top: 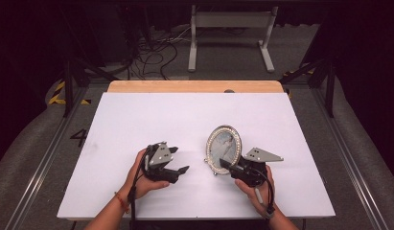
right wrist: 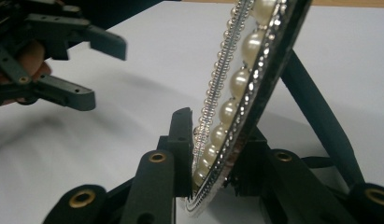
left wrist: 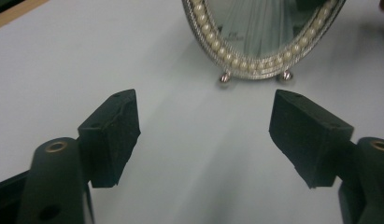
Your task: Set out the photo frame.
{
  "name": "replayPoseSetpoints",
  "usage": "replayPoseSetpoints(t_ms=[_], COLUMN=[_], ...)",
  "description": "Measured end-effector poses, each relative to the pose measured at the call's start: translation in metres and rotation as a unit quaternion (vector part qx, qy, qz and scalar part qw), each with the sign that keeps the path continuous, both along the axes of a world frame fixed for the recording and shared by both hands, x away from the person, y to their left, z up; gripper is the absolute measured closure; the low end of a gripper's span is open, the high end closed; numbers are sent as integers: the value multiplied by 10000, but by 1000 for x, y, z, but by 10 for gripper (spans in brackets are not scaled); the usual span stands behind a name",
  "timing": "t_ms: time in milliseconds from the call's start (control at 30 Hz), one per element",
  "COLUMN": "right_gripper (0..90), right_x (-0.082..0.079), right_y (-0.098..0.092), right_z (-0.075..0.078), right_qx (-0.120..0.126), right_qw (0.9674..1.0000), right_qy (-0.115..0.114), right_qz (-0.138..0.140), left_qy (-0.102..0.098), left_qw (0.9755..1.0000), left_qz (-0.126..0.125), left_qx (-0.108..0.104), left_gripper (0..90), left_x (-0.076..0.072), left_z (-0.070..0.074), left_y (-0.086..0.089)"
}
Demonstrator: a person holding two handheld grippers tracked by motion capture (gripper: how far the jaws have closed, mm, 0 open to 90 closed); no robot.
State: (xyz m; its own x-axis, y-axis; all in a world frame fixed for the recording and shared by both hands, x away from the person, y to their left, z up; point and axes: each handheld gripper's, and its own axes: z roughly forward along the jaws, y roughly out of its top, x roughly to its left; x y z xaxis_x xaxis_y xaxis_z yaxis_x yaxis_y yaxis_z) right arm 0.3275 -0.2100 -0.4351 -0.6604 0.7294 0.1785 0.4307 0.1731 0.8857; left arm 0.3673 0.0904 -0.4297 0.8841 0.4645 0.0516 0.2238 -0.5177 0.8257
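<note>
Right tool (right wrist: 210,156) pinches the oval, pearl-beaded silver frame (top: 223,149) rim.

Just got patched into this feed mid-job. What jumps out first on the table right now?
The oval pearl-rimmed picture frame stands out, propped up right of centre on the white table. The right gripper is clamped on its lower rim, one jaw on the pearl face and one behind, with the frame's back stand angling down to the table. The left gripper sits open to the frame's left, apart from it, jaws pointed at its two little ball feet.
</note>
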Motion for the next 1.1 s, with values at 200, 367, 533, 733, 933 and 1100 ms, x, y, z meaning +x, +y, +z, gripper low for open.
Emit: replayPoseSetpoints(t_ms=[200,367,533,733,933,1100], right_gripper=[744,588,565,651,749,750], right_x=[1,-3,-16,-27,-30,-29], right_y=[-4,-9,-12,-17,-19,-18], right_z=[3,7,14,17,18,17], right_qx=[-106,-167,-286,-397,-373,-370], right_qw=[9998,9999,9994,9990,9988,9988], right_qy=[49,-10,-171,-164,-205,-232], right_qz=[157,3,9,-87,-223,-235], left_qy=[261,377,357,368,480,555], left_qw=[9994,9989,9983,9975,9969,9945], left_qz=[-60,-126,-230,-429,-533,-783], left_qx=[-197,-237,-397,-426,-335,-432], left_gripper=[195,188,191,224,242,346], left_x=[19,33,39,45,49,49], left_z=[-2,-7,-9,-11,-18,-18], left_y=[-24,-41,-50,-61,-67,-66])
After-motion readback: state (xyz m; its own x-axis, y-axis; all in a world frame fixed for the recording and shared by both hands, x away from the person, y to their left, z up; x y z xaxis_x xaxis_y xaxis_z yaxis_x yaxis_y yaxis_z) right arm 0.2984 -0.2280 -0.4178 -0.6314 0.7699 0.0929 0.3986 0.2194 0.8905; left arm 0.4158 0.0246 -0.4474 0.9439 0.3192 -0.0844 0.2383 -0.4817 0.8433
